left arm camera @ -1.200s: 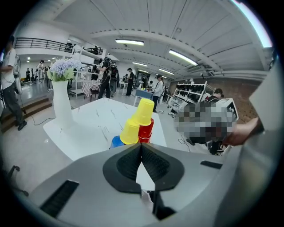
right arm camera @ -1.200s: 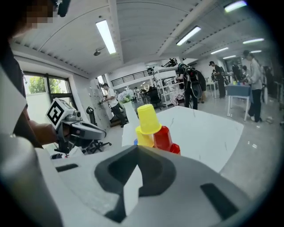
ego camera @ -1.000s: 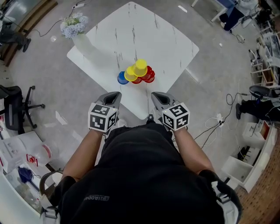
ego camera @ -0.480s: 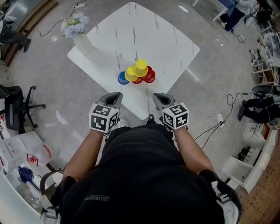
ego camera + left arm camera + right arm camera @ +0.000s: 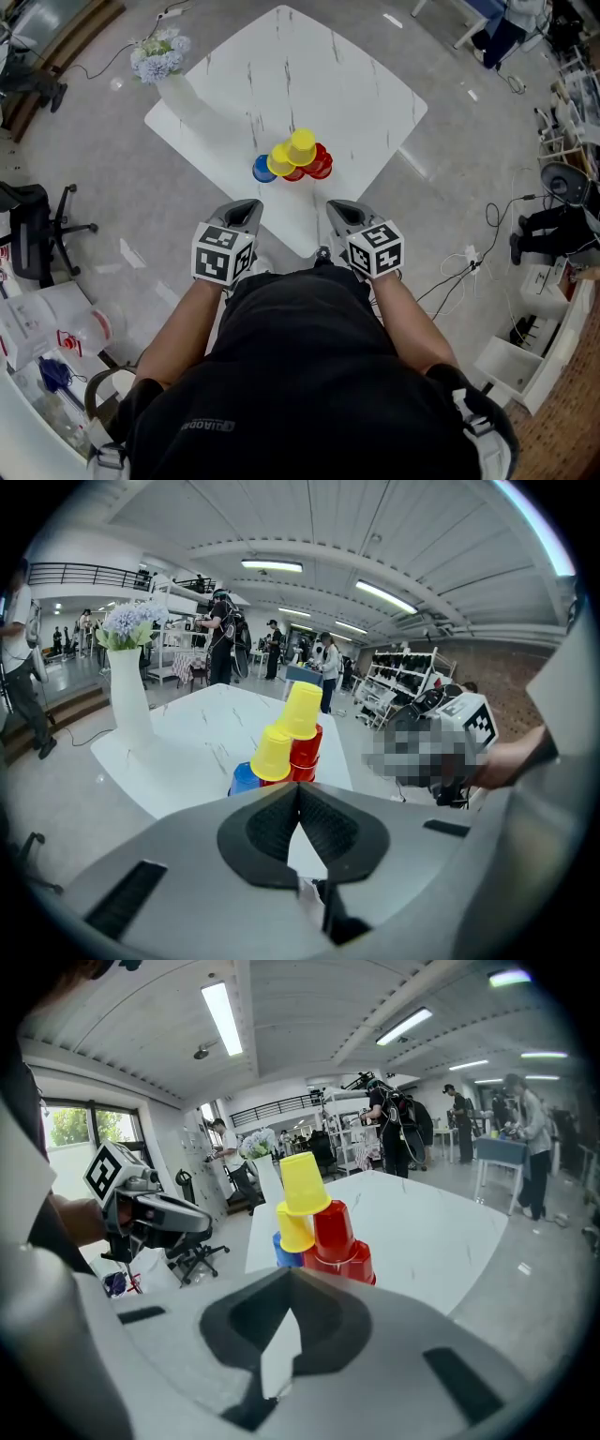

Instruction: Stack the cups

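The white marbled desk [image 5: 309, 75] lies ahead of you, one corner pointing at your body, with a white vase [image 5: 176, 92] of flowers near its left edge. You hold both tools low and close to yourself, short of the desk's near corner and well apart from the cups. The left tool [image 5: 247, 208] has its jaws pressed together on nothing, and the right tool [image 5: 337, 208] is the same: pads meeting, nothing between them.

No cup is in hand, so I judge you to be at a pause, either before the first pick or with a built pile in front of you. The pictures do not settle which. If more stacking is wanted, the next move calls for reaching forward over the near corner, spreading one tool's jaws, and coming in high on the pile. The top cup rests on the ones under it, so it should be taken first. Pulling a lower cup would likely topple the rest.

The pile [image 5: 292, 157] stands on the near part of the desk, a little left of the corner. The cups are upside down, rims downward, and packed touching each other. Red cups [image 5: 320, 161] make up the right side, one raised above the others. A blue cup [image 5: 263, 169] sits lowest at the left. A yellow cup [image 5: 279, 161] stands beside it, and a second yellow cup [image 5: 301, 145] crowns the pile.
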`<state>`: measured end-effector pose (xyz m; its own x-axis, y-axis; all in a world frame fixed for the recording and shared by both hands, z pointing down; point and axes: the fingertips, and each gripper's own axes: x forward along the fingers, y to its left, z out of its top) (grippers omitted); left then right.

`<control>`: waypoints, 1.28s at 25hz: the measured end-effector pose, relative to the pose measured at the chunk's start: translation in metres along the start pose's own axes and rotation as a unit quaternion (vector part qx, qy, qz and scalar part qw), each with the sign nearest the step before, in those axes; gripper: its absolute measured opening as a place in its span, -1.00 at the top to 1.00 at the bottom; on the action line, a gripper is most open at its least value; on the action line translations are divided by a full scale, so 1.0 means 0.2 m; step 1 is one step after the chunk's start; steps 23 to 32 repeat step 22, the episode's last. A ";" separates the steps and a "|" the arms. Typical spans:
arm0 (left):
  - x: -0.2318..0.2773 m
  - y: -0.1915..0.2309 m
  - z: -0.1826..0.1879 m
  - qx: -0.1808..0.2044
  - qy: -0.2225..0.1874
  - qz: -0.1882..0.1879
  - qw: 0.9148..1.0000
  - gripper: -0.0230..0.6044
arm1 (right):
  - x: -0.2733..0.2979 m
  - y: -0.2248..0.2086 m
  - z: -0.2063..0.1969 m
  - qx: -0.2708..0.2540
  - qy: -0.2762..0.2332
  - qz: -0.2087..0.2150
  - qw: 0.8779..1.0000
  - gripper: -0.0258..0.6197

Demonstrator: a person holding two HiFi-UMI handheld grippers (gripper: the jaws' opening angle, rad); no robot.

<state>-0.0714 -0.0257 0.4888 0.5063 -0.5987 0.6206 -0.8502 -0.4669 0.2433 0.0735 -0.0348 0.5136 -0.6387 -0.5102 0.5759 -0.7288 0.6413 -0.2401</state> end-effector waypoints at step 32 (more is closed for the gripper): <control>0.00 0.00 -0.02 -0.004 0.004 -0.001 1.000 0.93 | 0.00 0.02 -0.01 -0.003 0.007 0.002 1.000 0.92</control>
